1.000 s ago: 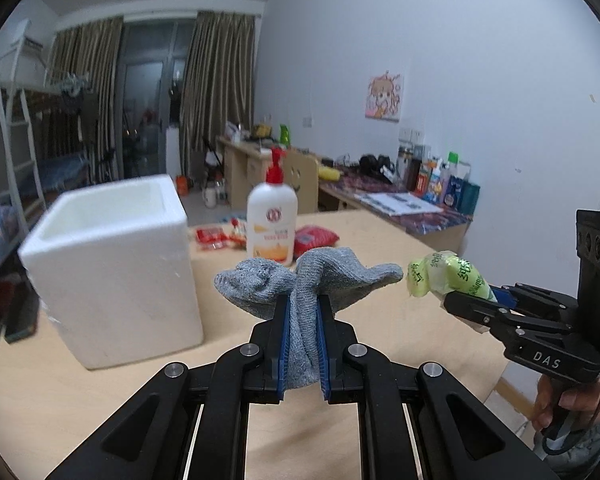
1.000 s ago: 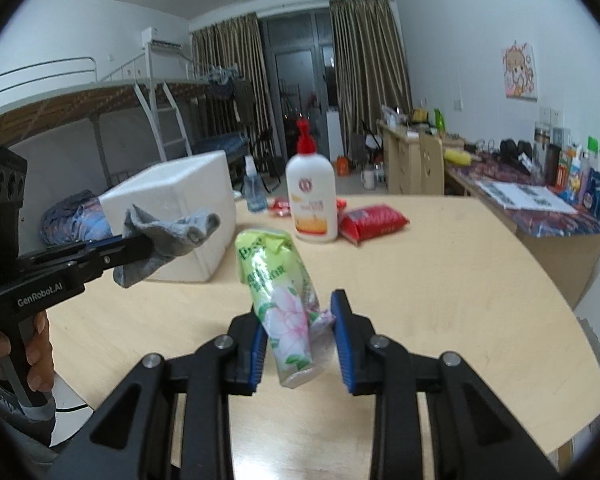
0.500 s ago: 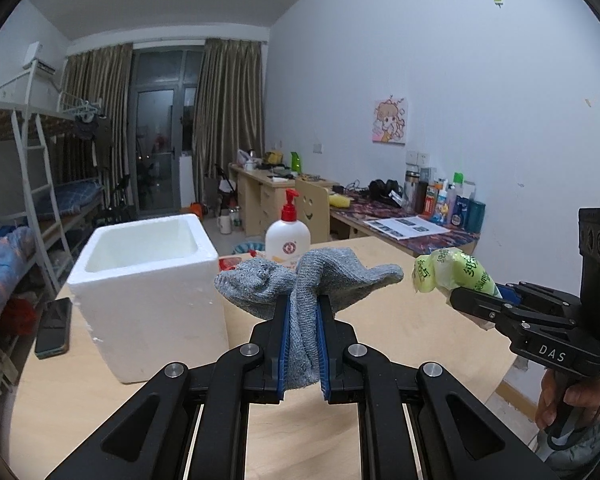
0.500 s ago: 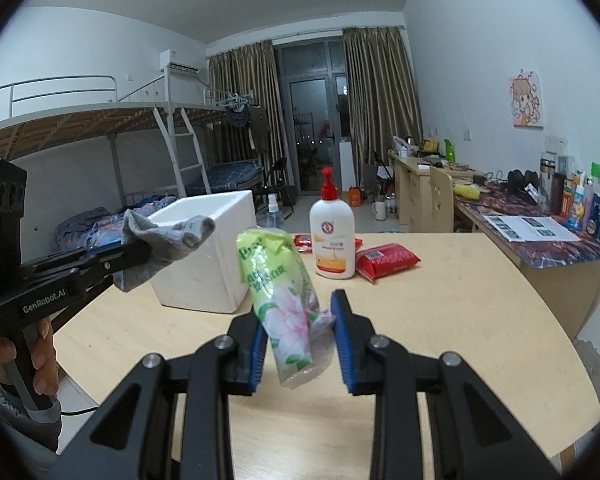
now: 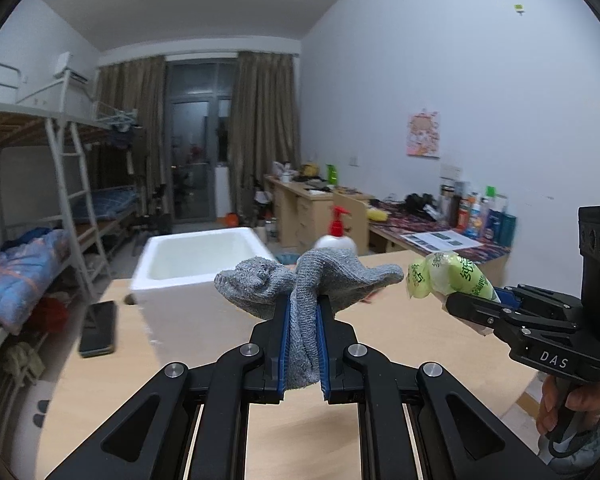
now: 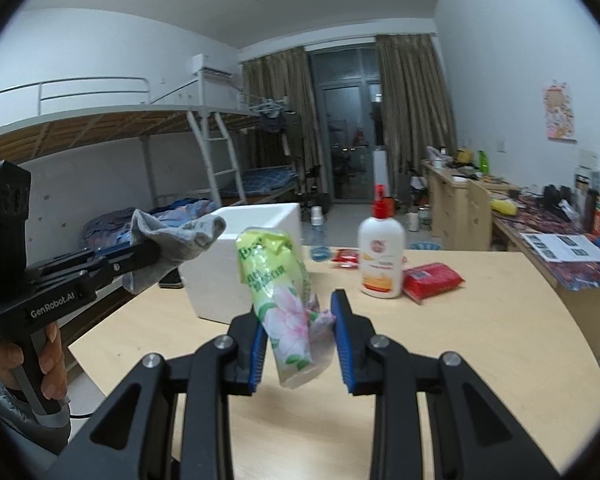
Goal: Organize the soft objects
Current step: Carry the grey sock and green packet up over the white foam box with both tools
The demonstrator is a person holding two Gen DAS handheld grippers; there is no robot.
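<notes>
My left gripper [image 5: 303, 340] is shut on a grey sock [image 5: 312, 284], whose ends flop out to both sides above the blue pads. My right gripper [image 6: 300, 340] is shut on a green floral tissue pack [image 6: 280, 280], held upright between its pads. Both are lifted above the wooden table [image 6: 480, 340]. In the left wrist view the right gripper [image 5: 476, 304] shows at the right with the tissue pack [image 5: 448, 278] sticking out. In the right wrist view the left gripper [image 6: 140, 254] shows at the left, carrying the sock [image 6: 172, 240]. A white foam box [image 5: 196, 276] stands open-topped ahead.
A white pump bottle [image 6: 381, 256] and a red packet [image 6: 432, 278] stand on the table beyond the foam box [image 6: 244, 260]. A dark phone [image 5: 98, 328] lies near the table's left edge. A bunk bed [image 6: 100, 128] is at the left, cluttered desks [image 6: 560, 224] at the right.
Both grippers have risen and tilted up with their loads, so the foam box and bottle sit lower and farther in view. The grips on the sock and tissue pack are unchanged.
</notes>
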